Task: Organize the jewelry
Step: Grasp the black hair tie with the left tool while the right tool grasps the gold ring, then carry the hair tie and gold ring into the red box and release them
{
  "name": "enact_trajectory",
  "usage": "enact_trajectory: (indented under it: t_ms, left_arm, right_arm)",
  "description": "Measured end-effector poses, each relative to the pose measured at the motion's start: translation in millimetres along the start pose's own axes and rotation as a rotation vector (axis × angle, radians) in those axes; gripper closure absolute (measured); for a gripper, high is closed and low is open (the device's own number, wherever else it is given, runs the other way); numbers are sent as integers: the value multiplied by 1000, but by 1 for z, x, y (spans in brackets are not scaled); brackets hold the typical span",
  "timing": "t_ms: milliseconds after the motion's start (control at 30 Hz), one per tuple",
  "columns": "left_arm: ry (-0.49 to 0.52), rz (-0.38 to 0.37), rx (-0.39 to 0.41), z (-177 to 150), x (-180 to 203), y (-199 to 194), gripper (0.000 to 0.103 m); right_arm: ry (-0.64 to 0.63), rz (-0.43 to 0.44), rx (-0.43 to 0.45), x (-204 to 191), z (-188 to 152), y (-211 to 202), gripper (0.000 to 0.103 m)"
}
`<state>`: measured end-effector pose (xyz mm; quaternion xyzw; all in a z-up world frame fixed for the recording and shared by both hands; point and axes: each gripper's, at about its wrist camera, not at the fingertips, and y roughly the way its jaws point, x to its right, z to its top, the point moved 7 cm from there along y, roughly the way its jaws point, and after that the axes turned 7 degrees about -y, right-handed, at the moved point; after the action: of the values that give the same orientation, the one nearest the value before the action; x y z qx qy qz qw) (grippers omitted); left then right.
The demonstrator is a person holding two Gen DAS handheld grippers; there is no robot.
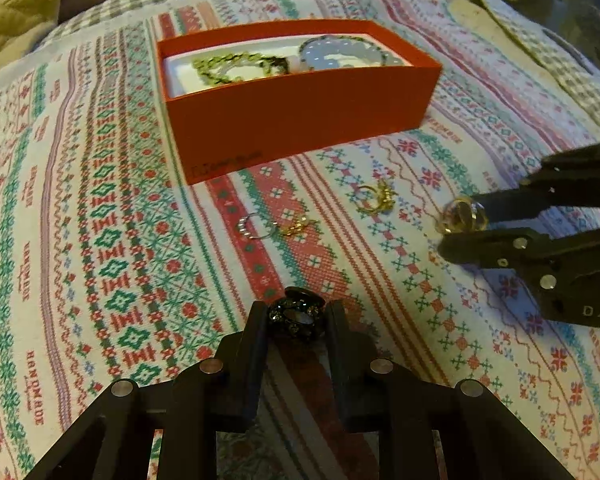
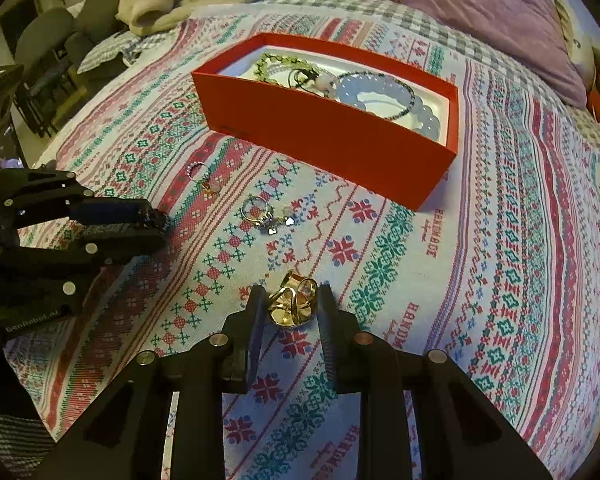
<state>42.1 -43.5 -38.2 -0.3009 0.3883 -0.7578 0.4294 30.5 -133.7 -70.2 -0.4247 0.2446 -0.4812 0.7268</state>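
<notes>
Red cardboard box (image 2: 332, 136) is noted open on the patterned bedspread (image 1: 100, 240), already holding a green bead bracelet (image 2: 278, 65), a pale blue bead bracelet (image 2: 384, 92) and a dark cord piece, so the bracelets are judged sorted. Rings remain. A black studded ring (image 1: 298, 316) is gripped between the fingers of the left tool (image 1: 298, 318); a wide gold ring (image 2: 292, 304) is gripped in the right tool (image 2: 290, 306). Both are held short of the box, just above the bedspread. Still loose on the bedspread: a silver ring (image 1: 254, 226) with a small gold piece beside it, and a gold ring (image 1: 374, 198) nearer the right tool.

Right wrist view shows the box interior fully; the left wrist view hides part of it behind the near wall. Stones on the loose ring cluster are resolved only in the right view.
</notes>
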Motion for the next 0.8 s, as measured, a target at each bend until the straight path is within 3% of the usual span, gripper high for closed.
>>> enact_trajectory:
  t_ms: [300, 800]
  left_arm:
    - [-121, -18, -37, 18, -14, -16, 80]
    - [-154, -37, -9, 52, -15, -31, 80]
  right_arm:
    - [49, -4, -11, 7, 9, -21, 76]
    - [150, 2, 7, 26, 32, -45, 76]
